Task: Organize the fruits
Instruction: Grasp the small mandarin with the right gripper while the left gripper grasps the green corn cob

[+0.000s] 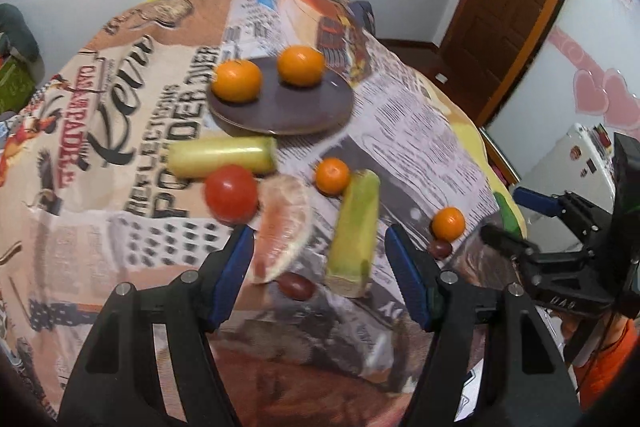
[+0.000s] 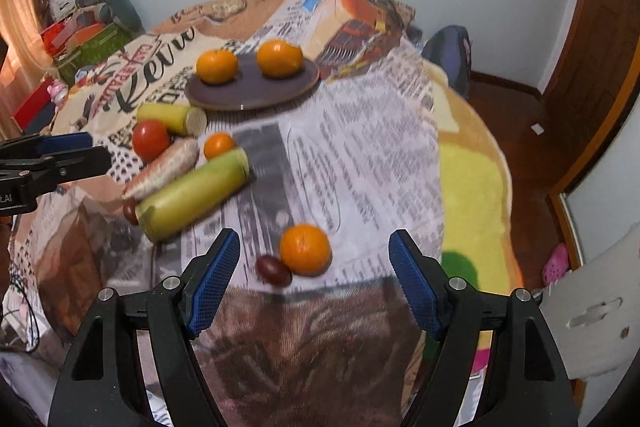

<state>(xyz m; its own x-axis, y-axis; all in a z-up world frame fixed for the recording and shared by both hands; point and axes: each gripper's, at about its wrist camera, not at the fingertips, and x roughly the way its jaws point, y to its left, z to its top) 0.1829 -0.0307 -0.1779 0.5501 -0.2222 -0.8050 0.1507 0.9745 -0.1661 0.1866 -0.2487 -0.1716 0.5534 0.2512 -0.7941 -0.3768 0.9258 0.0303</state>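
Two oranges [image 2: 248,63]: on plate [image 2: 256,95], sorted together.
Right gripper [image 2: 316,267]: wide open, empty, aimed at loose orange [image 2: 305,249].
Left gripper [image 1: 320,259]: wide open, empty, above grapefruit slice [image 1: 282,223].

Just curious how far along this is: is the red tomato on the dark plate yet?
No, the tomato lies on the tablecloth; the plate holds only two oranges.
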